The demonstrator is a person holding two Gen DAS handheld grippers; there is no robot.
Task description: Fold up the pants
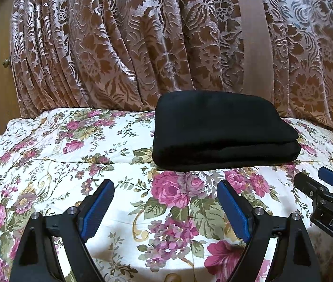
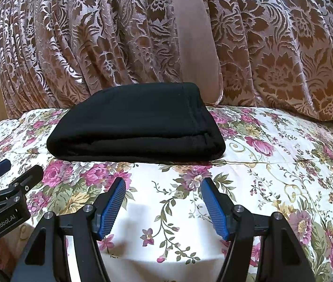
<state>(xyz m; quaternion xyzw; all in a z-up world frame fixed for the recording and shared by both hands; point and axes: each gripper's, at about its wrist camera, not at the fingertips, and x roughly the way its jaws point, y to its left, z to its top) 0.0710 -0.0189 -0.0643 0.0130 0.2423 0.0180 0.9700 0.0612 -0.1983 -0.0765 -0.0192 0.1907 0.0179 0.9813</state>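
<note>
Two hand-held grippers, left [image 1: 166,208] and right [image 2: 163,203], hover with jaws spread wide and empty above the floral bedspread [image 2: 272,164]. Ahead of both lie the folded black pants [image 2: 133,127], long axis crosswise; they sit forward-right of the left, forward-left of the right, neither clearly nearer.

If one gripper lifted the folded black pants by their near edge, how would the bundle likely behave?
The folded black fabric pants would probably flop and unfold, since loose stacked layers show along the near edge. They look soft and matte, so the ribbed blue pads should hold them without slipping. Rolling seems unlikely: they lie flat on the floral bedspread.
</note>
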